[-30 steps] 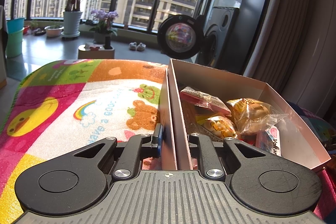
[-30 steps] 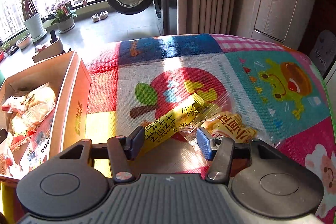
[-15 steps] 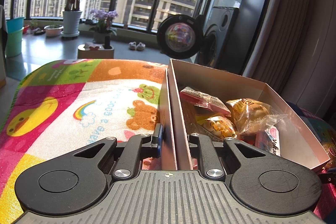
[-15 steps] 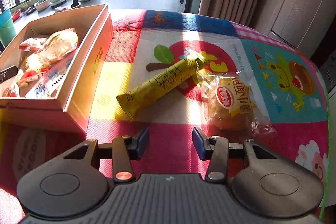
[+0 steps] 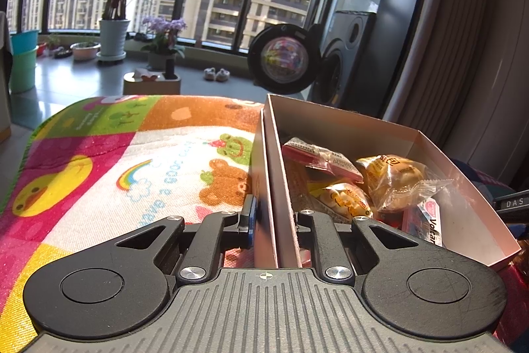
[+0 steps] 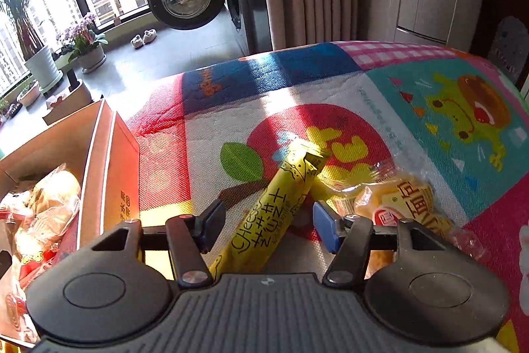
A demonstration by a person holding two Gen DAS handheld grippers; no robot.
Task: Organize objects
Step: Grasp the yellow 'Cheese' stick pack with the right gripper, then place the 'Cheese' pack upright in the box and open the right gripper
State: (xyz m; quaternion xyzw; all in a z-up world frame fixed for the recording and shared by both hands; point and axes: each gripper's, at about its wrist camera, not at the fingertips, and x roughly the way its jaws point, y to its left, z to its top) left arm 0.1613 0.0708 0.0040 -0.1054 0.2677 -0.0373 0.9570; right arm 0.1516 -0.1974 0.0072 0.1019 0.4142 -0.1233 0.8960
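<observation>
snack sorting on patterned mat [image 6: 380, 95].
left gripper [image 5: 272, 217] jaws clamped on box [image 5: 276, 181] wall; right gripper [image 6: 269, 220] jaws apart around yellow cheese stick [image 6: 274, 207].

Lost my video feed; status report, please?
Left gripper shut on pink cardboard box wall. Right gripper open, straddling yellow cheese-stick packet. Clear-wrapped bun touching alongside.
</observation>
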